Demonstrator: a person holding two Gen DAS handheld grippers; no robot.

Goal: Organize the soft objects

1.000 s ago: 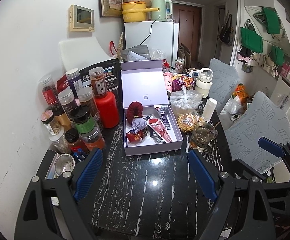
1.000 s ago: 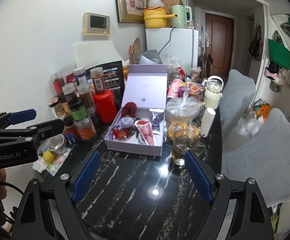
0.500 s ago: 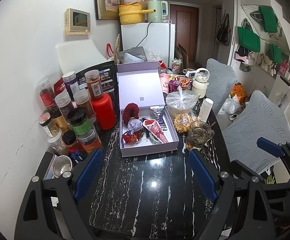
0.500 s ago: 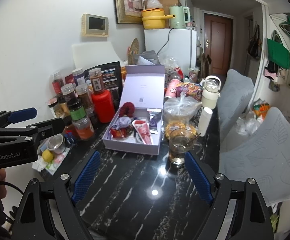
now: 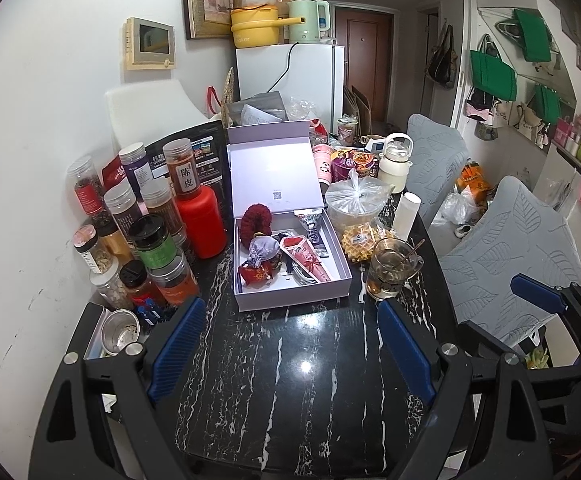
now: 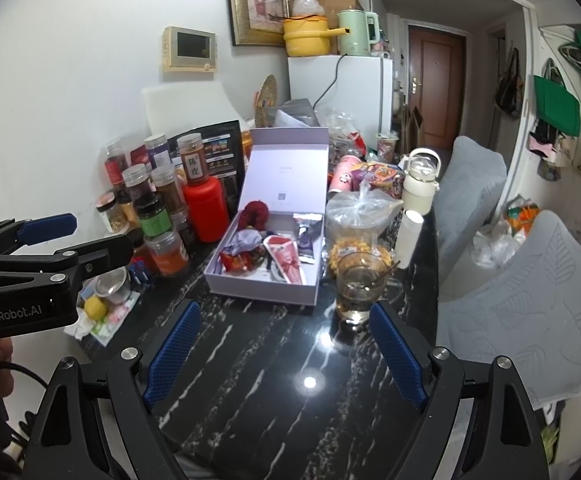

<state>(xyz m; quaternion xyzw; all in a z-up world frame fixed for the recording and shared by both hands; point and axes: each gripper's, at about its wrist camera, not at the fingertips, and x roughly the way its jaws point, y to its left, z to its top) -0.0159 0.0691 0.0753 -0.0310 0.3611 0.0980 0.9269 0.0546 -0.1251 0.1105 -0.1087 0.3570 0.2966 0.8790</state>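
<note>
While both tongs [image 5: 290, 344] [image 6: 282, 344] hang apart and empty over the worktop [image 5: 290, 380], soft items [image 5: 258, 256] lie in the open box [image 5: 290, 296]; fits either unpacking or finished packing.

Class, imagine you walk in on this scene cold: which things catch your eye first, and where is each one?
The open lilac gift box at the middle of the black marble table draws the eye, with a dark red fluffy scrunchie and small pouches inside. Left of it crowds a cluster of spice jars around a bright red bottle. On the fridge behind sits a yellow pot.
</note>
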